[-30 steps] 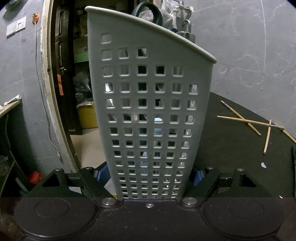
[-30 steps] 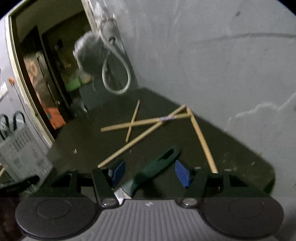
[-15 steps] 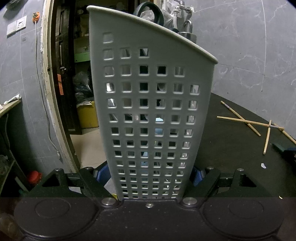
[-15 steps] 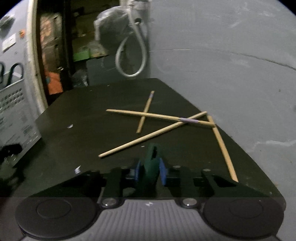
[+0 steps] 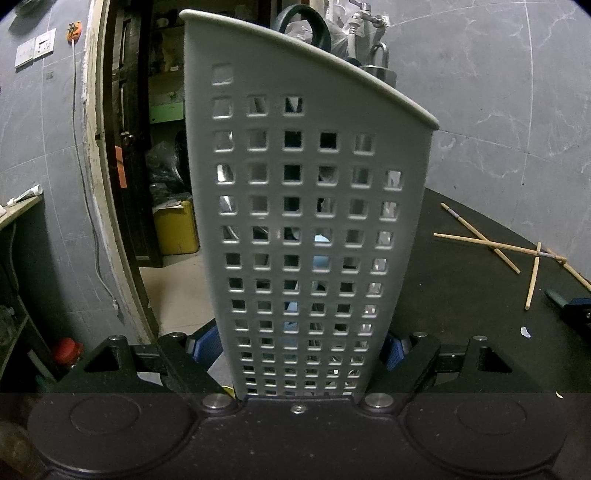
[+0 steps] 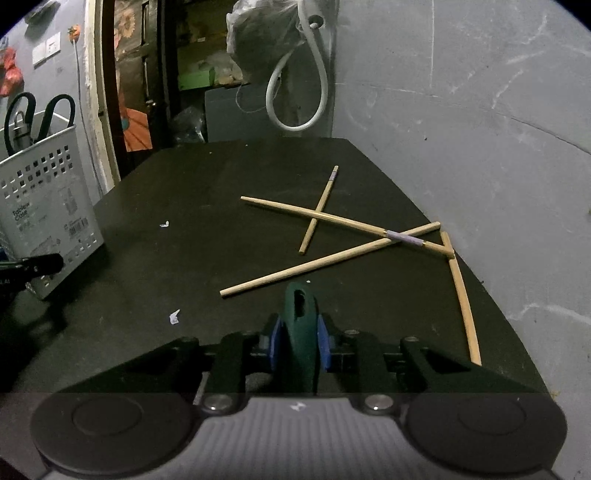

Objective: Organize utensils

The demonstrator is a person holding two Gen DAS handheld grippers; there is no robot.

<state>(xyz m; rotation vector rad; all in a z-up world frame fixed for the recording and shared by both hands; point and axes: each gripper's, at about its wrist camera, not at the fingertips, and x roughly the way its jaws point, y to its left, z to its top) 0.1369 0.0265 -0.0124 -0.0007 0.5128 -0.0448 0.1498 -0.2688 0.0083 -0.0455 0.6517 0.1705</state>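
- Grip first: my left hand-held gripper [image 5: 301, 349] has its blue pads [image 5: 207, 345] pressed against both sides of the grey utensil caddy [image 5: 314, 229], jaws spread wide to the caddy's full width and clamped on it near its base.
- The caddy stands upright straight ahead of that gripper, filling most of its view; dark scissor handles [image 5: 306, 26] and a metal loop poke above the rim.
- My right hand-held gripper [image 6: 298, 341] has its jaws nearly together, clamped on the dark green handle [image 6: 300, 317] of a utensil; the handle's end, with its hanging slot, juts forward past the pads [image 6: 276, 341]. I cannot tell what sort of utensil it is, as the rest is hidden under the gripper.
- Just ahead of the right gripper, wooden chopsticks [image 6: 325, 260] lie scattered and crossing one another on the black worktop [image 6: 221, 177]; one more lies forward and to the right, near the worktop's edge.
- Far to the left of the right gripper the same caddy shows at the worktop's corner, with the left gripper's dark finger touching its side.
- Small white scraps [image 6: 174, 316] lie on the worktop, forward and left of the right gripper.
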